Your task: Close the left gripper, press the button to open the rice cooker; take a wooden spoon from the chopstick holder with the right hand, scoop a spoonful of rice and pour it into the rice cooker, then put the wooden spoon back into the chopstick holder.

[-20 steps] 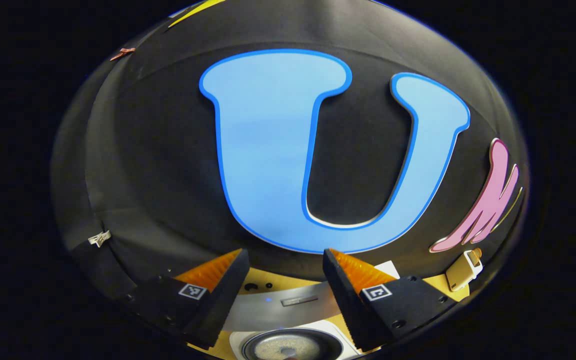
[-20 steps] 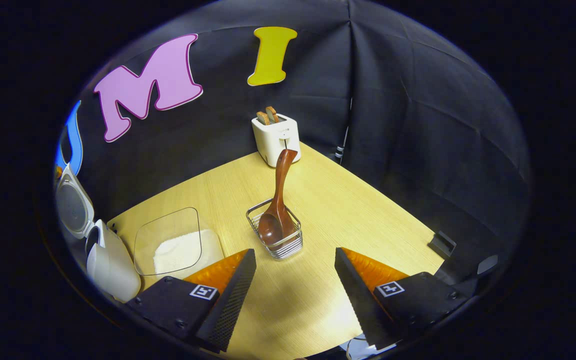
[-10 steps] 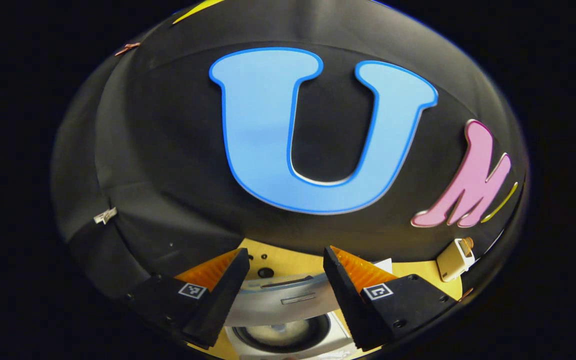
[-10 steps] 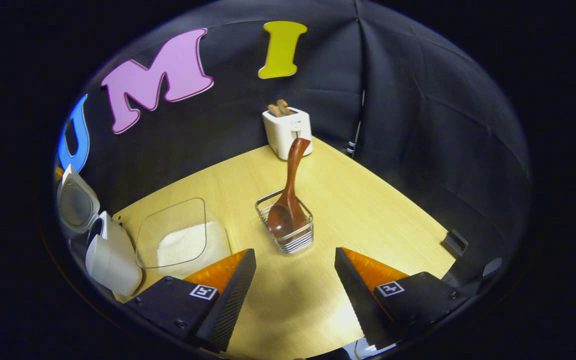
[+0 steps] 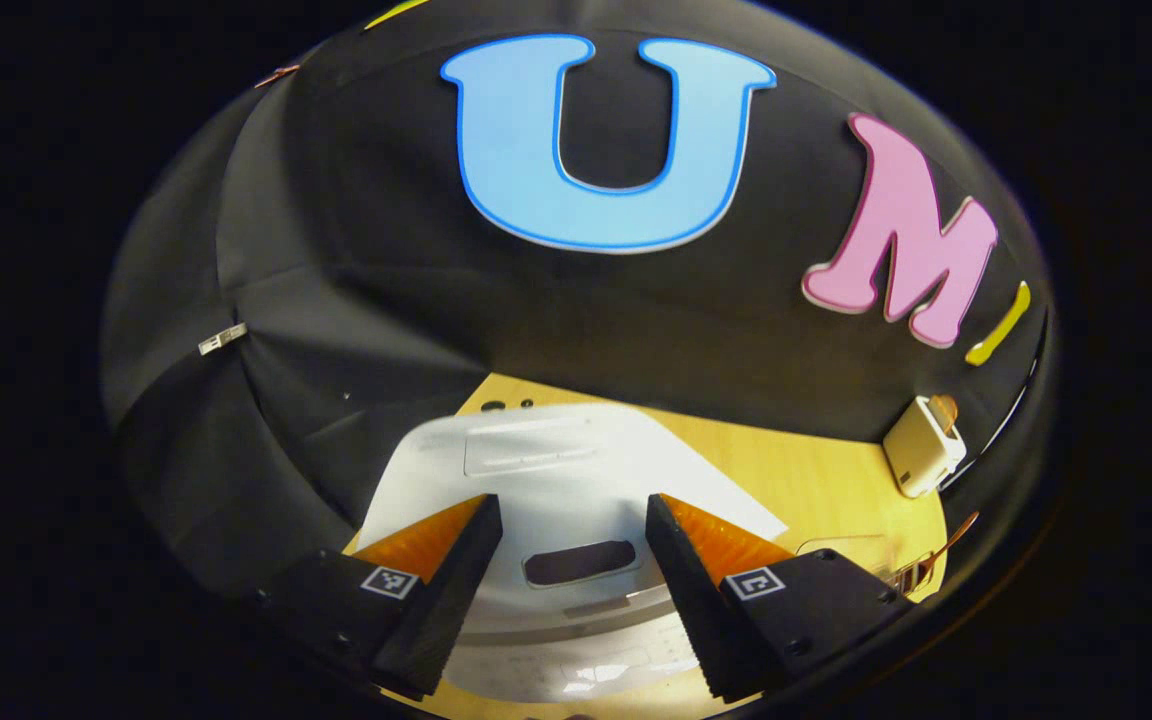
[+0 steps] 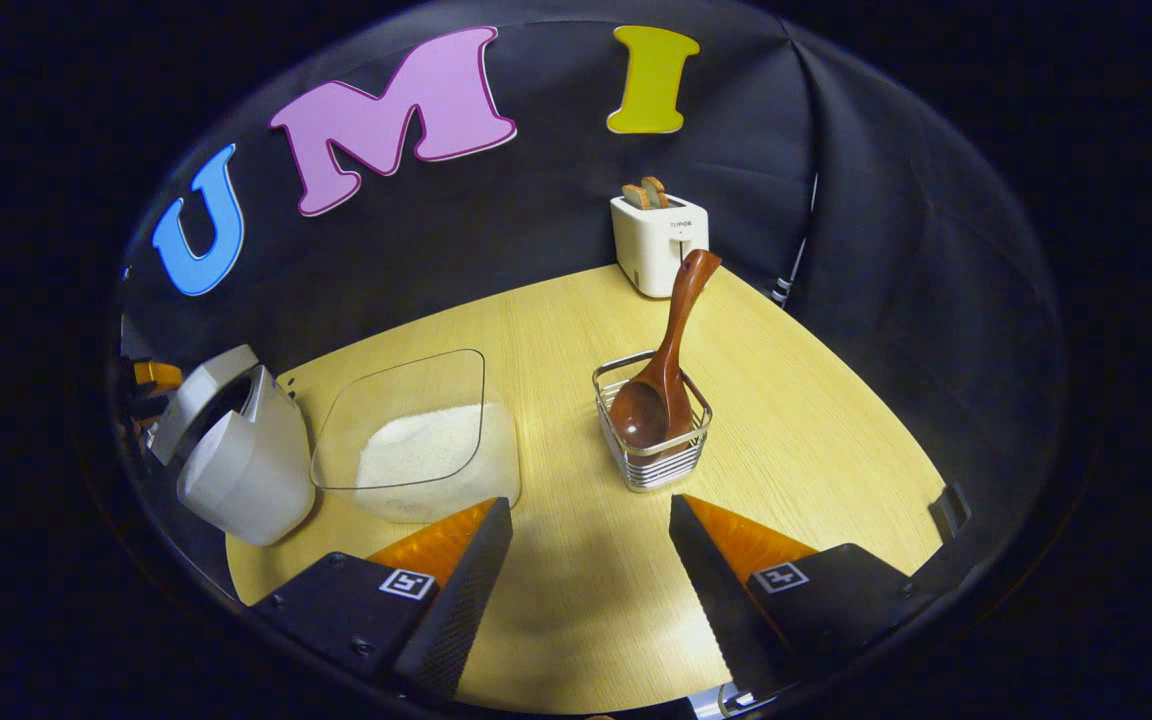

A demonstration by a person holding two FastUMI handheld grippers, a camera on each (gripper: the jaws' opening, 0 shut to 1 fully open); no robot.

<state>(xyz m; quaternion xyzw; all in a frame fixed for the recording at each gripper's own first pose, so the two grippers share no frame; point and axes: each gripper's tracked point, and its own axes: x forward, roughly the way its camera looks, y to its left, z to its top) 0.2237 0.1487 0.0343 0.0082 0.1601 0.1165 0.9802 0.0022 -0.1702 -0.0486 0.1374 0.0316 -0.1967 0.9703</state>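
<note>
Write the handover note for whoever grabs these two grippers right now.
Left gripper: open, empty, hovering over the rice cooker lid.
Right gripper: open, empty, above the table in front of the chopstick holder.
Wooden spoon: standing in the holder, bowl down.
Rice: in the clear container between cooker and holder.
Done: in the right gripper view the lid looks ajar, not fully up.
Left: whether rice went into the cooker cannot be told; check the pot before scooping.

A white toaster [image 6: 658,243] holding two bread slices [image 6: 645,192] is standing at the table's [image 6: 816,420] far edge.
</note>
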